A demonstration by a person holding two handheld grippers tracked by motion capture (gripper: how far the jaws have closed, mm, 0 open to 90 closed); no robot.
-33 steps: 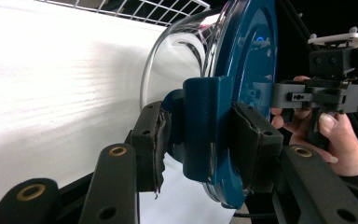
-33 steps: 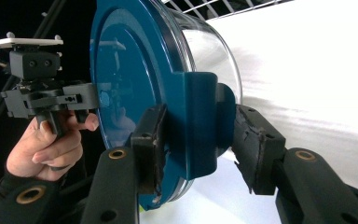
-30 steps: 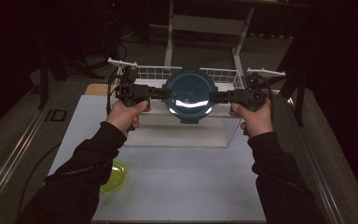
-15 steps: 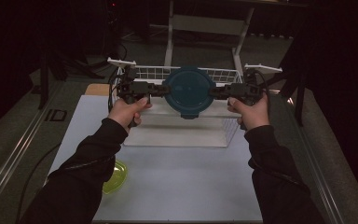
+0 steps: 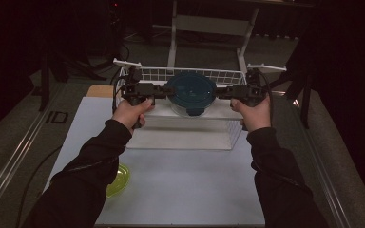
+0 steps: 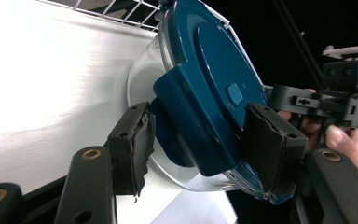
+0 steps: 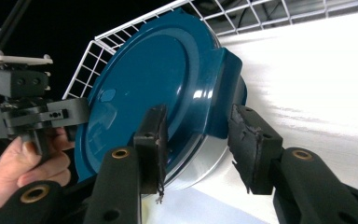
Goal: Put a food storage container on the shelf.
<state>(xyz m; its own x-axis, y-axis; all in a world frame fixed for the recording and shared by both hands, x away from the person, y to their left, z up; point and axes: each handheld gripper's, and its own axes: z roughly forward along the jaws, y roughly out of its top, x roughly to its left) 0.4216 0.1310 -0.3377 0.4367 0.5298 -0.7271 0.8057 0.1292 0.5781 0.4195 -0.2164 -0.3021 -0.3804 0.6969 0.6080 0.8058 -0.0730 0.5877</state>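
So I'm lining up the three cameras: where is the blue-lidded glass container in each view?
High view: blue-lidded container centre, between both grippers, over the white wire basket.
Left gripper view: centre-right, tilted, between the jaws.
Right gripper view: centre-left, between the jaws.
Shared landmark: the basket's wire wall, behind the lid in every view.

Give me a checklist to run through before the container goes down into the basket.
1. Left gripper around the lid's side latch: ok, one pad under it, one on top.
2. Right gripper around the opposite latch: ok, though the outer pad seems apart from it.
3. Firm clamp on both sides: cannot tell.
4. Container level between the two hands: ok.
5. Container over the basket: ok.
6. Basket floor free beneath it: ok, a bare white sheet.
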